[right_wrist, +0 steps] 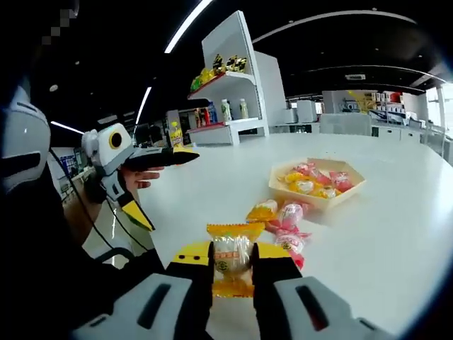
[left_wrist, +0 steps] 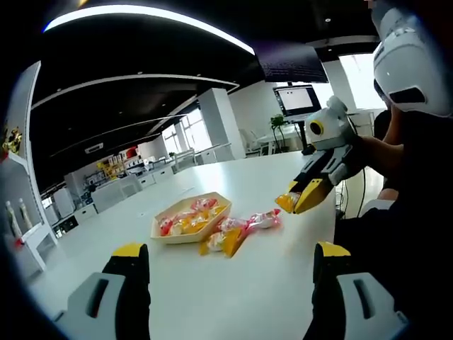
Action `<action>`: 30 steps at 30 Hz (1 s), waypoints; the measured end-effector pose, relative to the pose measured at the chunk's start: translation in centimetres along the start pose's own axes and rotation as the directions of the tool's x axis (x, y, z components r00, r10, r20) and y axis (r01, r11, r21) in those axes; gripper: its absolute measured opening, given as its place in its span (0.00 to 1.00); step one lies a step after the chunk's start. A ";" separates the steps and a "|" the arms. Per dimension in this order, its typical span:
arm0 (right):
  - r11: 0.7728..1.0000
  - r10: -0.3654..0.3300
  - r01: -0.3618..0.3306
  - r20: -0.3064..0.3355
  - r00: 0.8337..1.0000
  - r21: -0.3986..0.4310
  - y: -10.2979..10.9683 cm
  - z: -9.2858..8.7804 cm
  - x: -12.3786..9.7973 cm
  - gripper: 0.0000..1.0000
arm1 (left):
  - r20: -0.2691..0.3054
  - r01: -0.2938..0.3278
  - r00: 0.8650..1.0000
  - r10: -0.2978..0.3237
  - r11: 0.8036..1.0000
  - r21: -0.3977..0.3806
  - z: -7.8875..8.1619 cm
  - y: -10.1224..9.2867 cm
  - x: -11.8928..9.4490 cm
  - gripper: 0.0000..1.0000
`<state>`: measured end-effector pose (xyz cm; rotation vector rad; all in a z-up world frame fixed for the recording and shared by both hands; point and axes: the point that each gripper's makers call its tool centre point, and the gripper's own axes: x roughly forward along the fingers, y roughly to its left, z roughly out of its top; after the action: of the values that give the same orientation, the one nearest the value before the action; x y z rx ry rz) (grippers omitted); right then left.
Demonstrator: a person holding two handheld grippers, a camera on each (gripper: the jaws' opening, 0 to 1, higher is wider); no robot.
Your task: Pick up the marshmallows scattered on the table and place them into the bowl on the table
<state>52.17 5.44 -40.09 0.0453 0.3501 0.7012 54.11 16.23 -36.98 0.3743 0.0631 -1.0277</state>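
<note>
A beige hexagonal bowl (left_wrist: 177,239) (right_wrist: 313,202) sits on the white table (left_wrist: 233,290), holding several pink and yellow wrapped marshmallows. More wrapped marshmallows (left_wrist: 241,230) (right_wrist: 284,219) lie in a heap just beside it. My right gripper (right_wrist: 232,256) (left_wrist: 294,203) is shut on a yellow-wrapped marshmallow (right_wrist: 230,244) (left_wrist: 286,202), lifted off the table near the heap. My left gripper (left_wrist: 230,258) (right_wrist: 173,191) is open with nothing between its jaws, hovering short of the bowl.
White shelves with bottles (right_wrist: 226,106) stand beyond the table. A monitor (left_wrist: 297,99) and desks are at the back of the room. The table edge (left_wrist: 334,212) runs close to the person's dark sleeve (left_wrist: 417,156).
</note>
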 end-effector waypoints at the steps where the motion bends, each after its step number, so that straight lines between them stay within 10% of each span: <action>1: 1.000 -0.008 0.008 0.004 1.000 0.004 -0.4 0.1 -0.2 0.19 | -0.001 0.000 1.000 0.000 1.000 0.002 0.0 0.0 0.0 0.95; 30: 0.974 -0.217 0.209 0.096 0.971 0.089 -8.4 3.1 -5.7 0.19 | -0.014 -0.018 1.000 0.018 0.999 0.031 0.4 0.2 0.2 0.95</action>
<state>54.40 -4.40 -36.74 0.1170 0.2765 0.4697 54.33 16.06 -36.55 0.4094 0.0563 -1.0093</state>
